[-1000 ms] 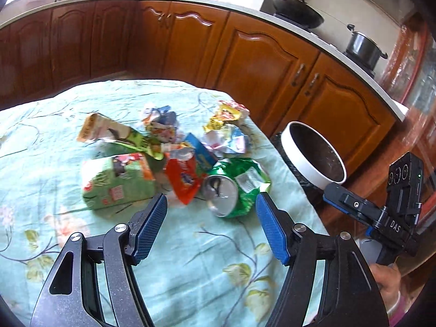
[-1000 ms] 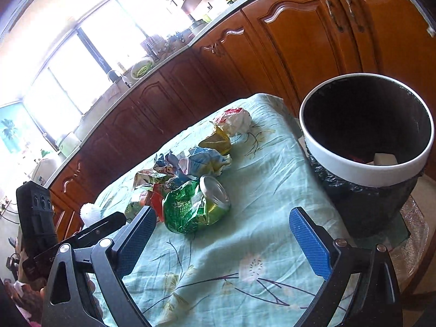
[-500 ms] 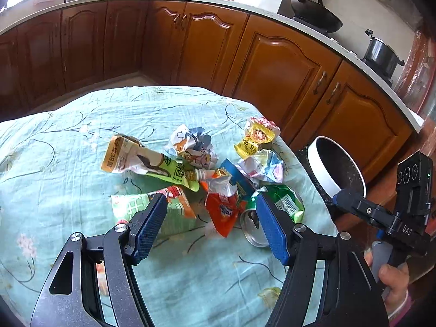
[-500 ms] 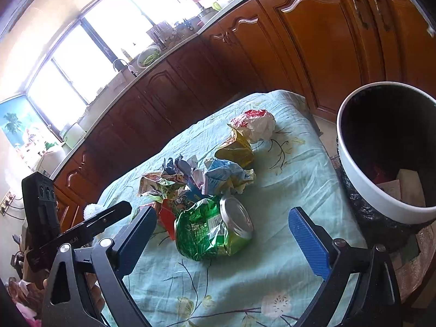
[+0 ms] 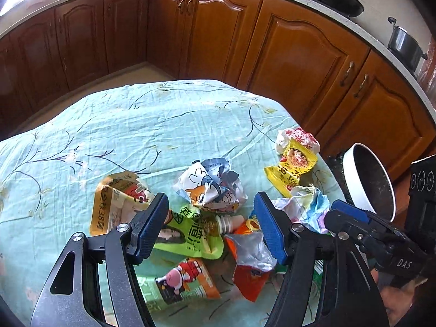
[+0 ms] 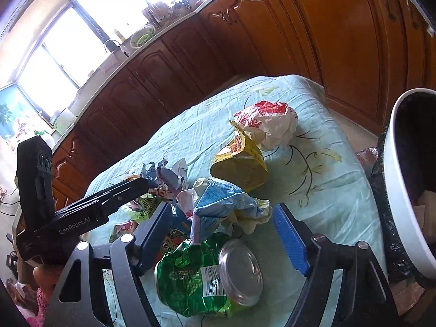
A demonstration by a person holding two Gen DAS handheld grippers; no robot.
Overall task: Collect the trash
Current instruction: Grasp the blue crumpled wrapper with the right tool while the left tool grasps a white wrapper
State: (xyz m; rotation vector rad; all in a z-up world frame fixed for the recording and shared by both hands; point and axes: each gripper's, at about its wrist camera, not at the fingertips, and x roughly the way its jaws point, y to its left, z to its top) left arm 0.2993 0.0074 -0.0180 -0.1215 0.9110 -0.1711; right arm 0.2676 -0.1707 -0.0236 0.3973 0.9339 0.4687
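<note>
1. The left gripper (image 5: 211,226) hangs over the near side of the trash pile on the table (image 5: 81,141). Its jaws have just been closing a little but stand apart, with a lime pouch (image 5: 188,231) and a red wrapper (image 5: 250,261) lying between them; the pads press on nothing.
2. The right gripper (image 6: 223,234) is to the right of the left one, over a crushed green can (image 6: 201,275). Its jaws have just been closing and stand apart on either side of the can and a crumpled blue wrapper (image 6: 226,204), clear of both.
3. The trash lies in a loose heap on the pale green flowered cloth, toward the table's right edge.
4. A cartoon wrapper (image 5: 212,190) sits at the far side of the heap, and an orange-edged pouch (image 5: 114,201) lies at its left.
5. A green carton (image 5: 177,280) lies nearest, between the left gripper's arms.
6. A yellow packet (image 6: 242,160) and a red-and-white wrapper (image 6: 269,122) lie farthest, touching each other.
7. The bin (image 6: 400,190), white-rimmed with a black liner, stands just beside the table's right edge; some scraps lie inside it.
8. Wooden cabinets (image 5: 299,54) run along the far wall.
</note>
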